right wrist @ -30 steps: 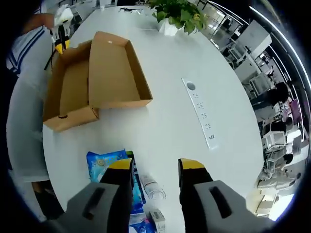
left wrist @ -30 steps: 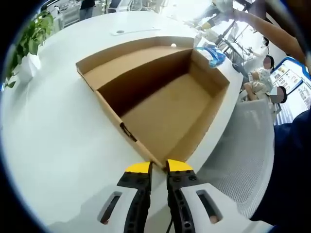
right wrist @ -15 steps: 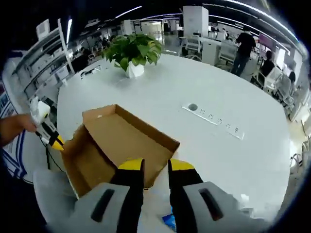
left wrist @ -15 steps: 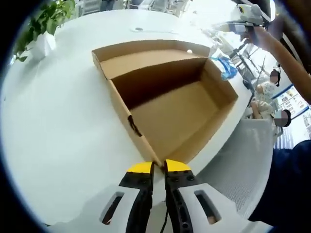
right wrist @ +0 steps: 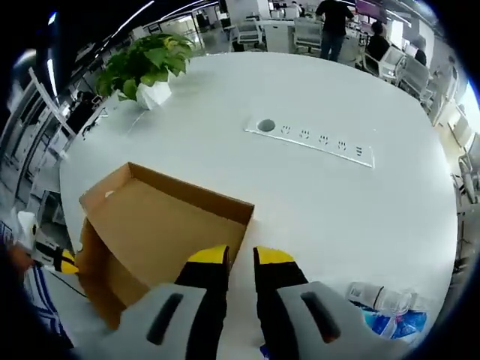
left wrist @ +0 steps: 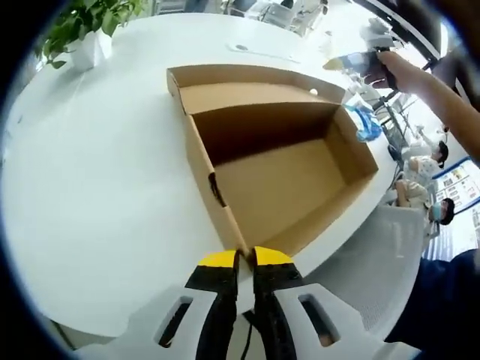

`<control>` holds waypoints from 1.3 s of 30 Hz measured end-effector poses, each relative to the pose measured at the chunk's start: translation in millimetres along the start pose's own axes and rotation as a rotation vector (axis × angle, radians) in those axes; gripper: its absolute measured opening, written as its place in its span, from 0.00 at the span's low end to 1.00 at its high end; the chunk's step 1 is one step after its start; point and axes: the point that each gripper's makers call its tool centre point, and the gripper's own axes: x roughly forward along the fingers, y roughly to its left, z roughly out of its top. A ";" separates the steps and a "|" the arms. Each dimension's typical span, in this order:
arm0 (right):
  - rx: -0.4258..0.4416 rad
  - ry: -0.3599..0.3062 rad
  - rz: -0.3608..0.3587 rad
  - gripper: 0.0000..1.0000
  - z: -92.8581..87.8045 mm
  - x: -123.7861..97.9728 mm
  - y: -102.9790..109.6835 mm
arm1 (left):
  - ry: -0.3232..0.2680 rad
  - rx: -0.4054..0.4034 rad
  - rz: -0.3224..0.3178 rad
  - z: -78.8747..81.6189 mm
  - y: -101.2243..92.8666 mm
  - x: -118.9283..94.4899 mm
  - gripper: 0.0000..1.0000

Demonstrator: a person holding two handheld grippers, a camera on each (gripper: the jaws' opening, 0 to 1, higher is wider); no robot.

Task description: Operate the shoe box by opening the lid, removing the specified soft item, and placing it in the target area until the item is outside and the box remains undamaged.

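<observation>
Desk (left wrist: 97,172): white and round-edged; it carries everything you are working on.
Shoe box (left wrist: 285,187): brown cardboard, lid folded back flat behind the tray. In your left gripper view its long axis runs from the near corner at your claw toward the upper right, and the tray looks bare inside.
Plant (right wrist: 142,64): green leaves in a white pot at the far side of the desk, well apart from the box.
Power strip (right wrist: 311,139): set flat in the desk top, beyond the box in your right gripper view.
Soft item (right wrist: 386,311): a blue and white soft pack lying on the desk outside the box, to the right of your right claw; the picture is too warped there to read its long axis.
Left claw (left wrist: 246,259): yellow tips almost touching, pinched on the box's near corner wall.
Right claw (right wrist: 240,256): tips close together above the lid's edge; whether they grip anything, you cannot tell.
</observation>
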 end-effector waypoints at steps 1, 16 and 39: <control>0.012 0.027 0.018 0.11 -4.2 1.7 3.6 | -0.003 0.000 0.004 0.1 0.4 0.1 0.03; 0.016 0.121 0.000 0.08 -20.3 21.4 3.1 | -0.042 -0.037 -0.002 -1.8 2.0 0.2 0.03; -0.042 0.080 0.012 0.00 -12.5 4.9 12.6 | -0.050 -0.037 0.012 -3.1 -0.3 -0.6 0.02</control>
